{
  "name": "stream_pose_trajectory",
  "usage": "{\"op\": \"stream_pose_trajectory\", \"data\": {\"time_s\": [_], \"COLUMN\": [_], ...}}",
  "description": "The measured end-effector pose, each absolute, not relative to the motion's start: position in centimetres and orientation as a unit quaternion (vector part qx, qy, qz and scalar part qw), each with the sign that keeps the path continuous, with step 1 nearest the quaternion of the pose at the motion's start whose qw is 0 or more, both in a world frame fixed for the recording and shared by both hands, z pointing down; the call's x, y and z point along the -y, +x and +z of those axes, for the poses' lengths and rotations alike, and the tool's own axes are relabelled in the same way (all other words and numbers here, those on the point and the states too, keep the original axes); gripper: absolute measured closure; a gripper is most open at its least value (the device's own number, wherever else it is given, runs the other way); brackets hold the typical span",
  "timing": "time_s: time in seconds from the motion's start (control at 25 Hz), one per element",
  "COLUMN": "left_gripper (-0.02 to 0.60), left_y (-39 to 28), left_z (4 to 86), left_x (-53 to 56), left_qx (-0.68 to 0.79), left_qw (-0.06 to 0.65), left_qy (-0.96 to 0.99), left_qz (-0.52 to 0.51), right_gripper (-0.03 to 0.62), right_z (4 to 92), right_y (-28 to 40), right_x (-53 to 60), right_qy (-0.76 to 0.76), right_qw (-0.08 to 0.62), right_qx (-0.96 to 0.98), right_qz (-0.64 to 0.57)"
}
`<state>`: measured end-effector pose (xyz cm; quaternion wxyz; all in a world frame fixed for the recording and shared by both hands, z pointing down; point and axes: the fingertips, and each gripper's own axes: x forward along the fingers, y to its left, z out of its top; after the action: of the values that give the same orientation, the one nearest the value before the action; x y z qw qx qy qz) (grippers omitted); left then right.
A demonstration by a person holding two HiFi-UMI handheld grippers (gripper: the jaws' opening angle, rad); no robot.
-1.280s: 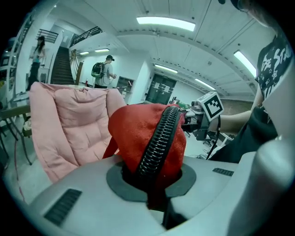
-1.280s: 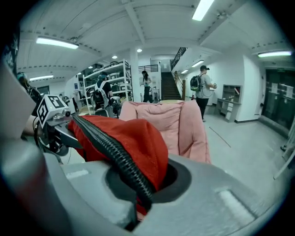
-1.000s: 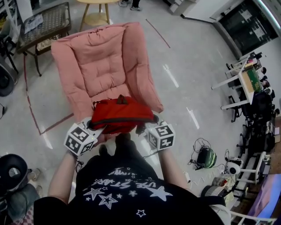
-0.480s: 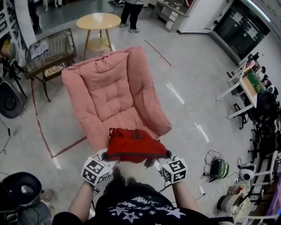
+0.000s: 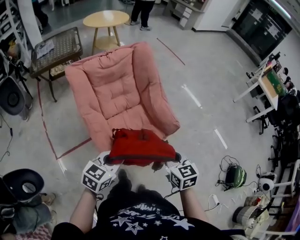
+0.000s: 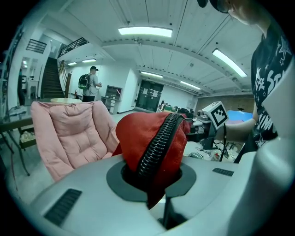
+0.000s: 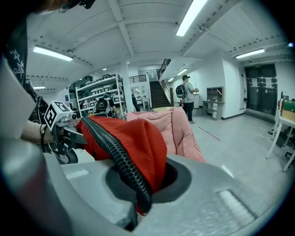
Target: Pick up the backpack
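Observation:
A red backpack [image 5: 140, 147] with a black zipper hangs in the air between both grippers, in front of the pink armchair [image 5: 117, 89] and clear of its seat. My left gripper [image 5: 112, 161] is shut on the backpack's left end; its red cloth and zipper [image 6: 156, 145] fill the jaws in the left gripper view. Holding the right end, my right gripper [image 5: 168, 165] is shut on the same red cloth [image 7: 138, 147]. Each gripper's marker cube shows in the other's view, the right one [image 6: 215, 115] and the left one [image 7: 56, 115].
Behind the armchair stand a round wooden table [image 5: 106, 19] and a wire-top side table [image 5: 54, 47]. A person [image 5: 145, 11] stands beyond them. Desks and gear [image 5: 272, 84] line the right side; cables and a green device [image 5: 233, 177] lie on the floor at right. Red tape marks the floor.
Both grippers have drawn the backpack back from the armchair's seat toward the person and a little up. The jaws have stayed shut on it.

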<state>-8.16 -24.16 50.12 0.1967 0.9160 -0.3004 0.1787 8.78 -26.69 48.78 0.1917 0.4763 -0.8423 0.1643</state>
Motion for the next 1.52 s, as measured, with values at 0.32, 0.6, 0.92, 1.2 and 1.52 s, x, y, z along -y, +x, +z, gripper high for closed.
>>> {"op": "stream_pose_trajectory", "data": {"time_s": [0.32,0.6,0.92,1.2,1.52], "left_gripper": [0.549,0.572,0.574,0.574,0.574], "left_y": [-4.1,-1.7,-1.9,-4.2,-7.6], "left_z": [47.5,48.2,49.0,48.7,46.6], "left_x": [18.0,13.6,10.7,7.3,2.9], "left_qx": [0.349,0.381,0.391,0.402,0.406], "left_qw": [0.202,0.234,0.244,0.24,0.199], "left_qy": [0.901,0.881,0.874,0.873,0.881], "left_qz": [0.16,0.155,0.154,0.137,0.14], "right_gripper": [0.586,0.586,0.586,0.586,0.586], "right_z": [46.6,47.4,48.2,48.1,46.6], "right_y": [12.8,14.9,14.7,12.6,9.3], "right_x": [21.3,17.4,14.0,10.4,5.2], "right_qy": [0.441,0.407,0.39,0.384,0.39], "right_qw": [0.168,0.175,0.18,0.184,0.176], "right_qx": [0.871,0.885,0.888,0.89,0.89], "right_qz": [0.135,0.145,0.166,0.163,0.156]}}
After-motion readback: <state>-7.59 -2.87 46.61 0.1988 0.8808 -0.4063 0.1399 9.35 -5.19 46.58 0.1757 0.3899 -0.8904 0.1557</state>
